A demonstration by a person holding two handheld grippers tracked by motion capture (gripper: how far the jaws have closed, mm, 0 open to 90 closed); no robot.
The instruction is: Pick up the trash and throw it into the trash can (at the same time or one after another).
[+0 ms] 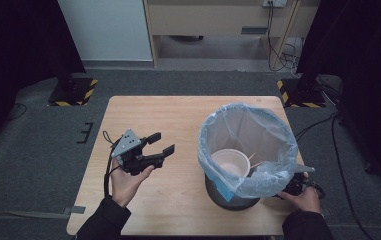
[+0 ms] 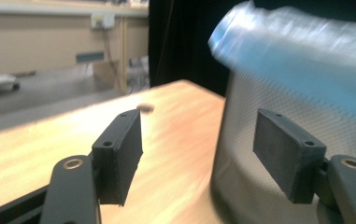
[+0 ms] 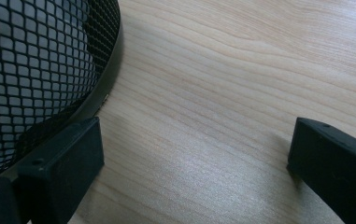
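Tongs on the left (image 1: pixel 160 143) hang spread and empty beside the lined bin (image 1: pixel 238 196), right tongs (image 3: pixel 192 163) spread too, so next comes another thing to drop in.

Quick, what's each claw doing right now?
Left gripper: open, holding nothing.
Right gripper: open, empty, beside the bin.
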